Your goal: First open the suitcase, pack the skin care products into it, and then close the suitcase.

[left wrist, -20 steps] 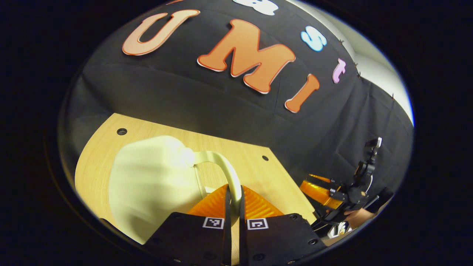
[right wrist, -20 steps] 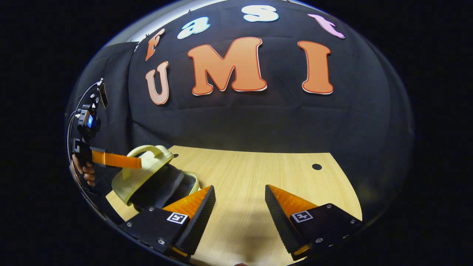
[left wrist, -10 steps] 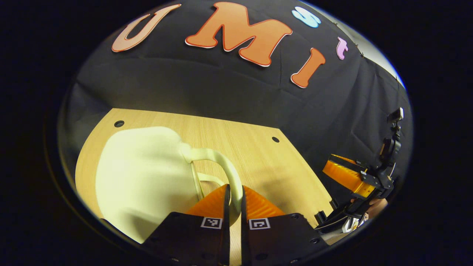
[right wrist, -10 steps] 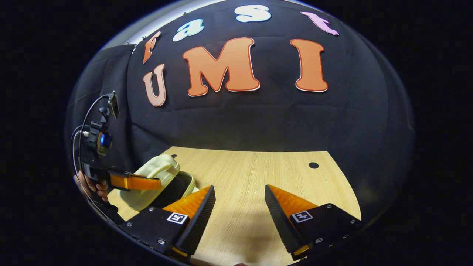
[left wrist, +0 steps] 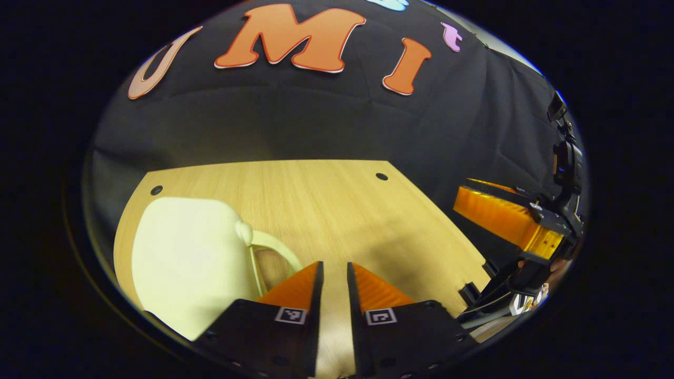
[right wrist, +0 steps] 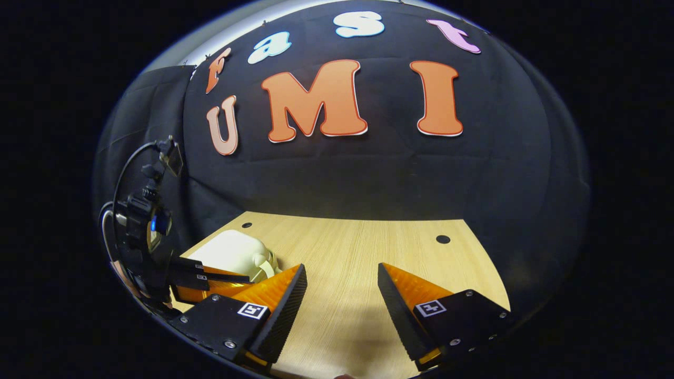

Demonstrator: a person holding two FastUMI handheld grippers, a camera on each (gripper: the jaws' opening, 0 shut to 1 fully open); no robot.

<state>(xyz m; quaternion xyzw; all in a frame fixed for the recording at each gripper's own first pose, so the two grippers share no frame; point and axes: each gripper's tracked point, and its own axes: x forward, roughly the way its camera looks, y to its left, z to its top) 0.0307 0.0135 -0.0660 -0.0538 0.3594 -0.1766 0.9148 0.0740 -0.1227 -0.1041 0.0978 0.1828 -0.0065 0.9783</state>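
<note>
Nearest us, our left tongs (left wrist: 333,273) sit narrowly parted and released, just beside the handle (left wrist: 274,247) of the pale suitcase (left wrist: 187,258). Our right tongs (right wrist: 341,287) gape empty over the bare surface (right wrist: 358,247). Beyond, the suitcase lies shut on the surface, so we judge the task essentially finished.

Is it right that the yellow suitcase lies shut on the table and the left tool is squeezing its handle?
Not quite. The suitcase does lie shut on the table, but the left gripper view shows the left tool off the handle, with bare table between its fingers.
</note>
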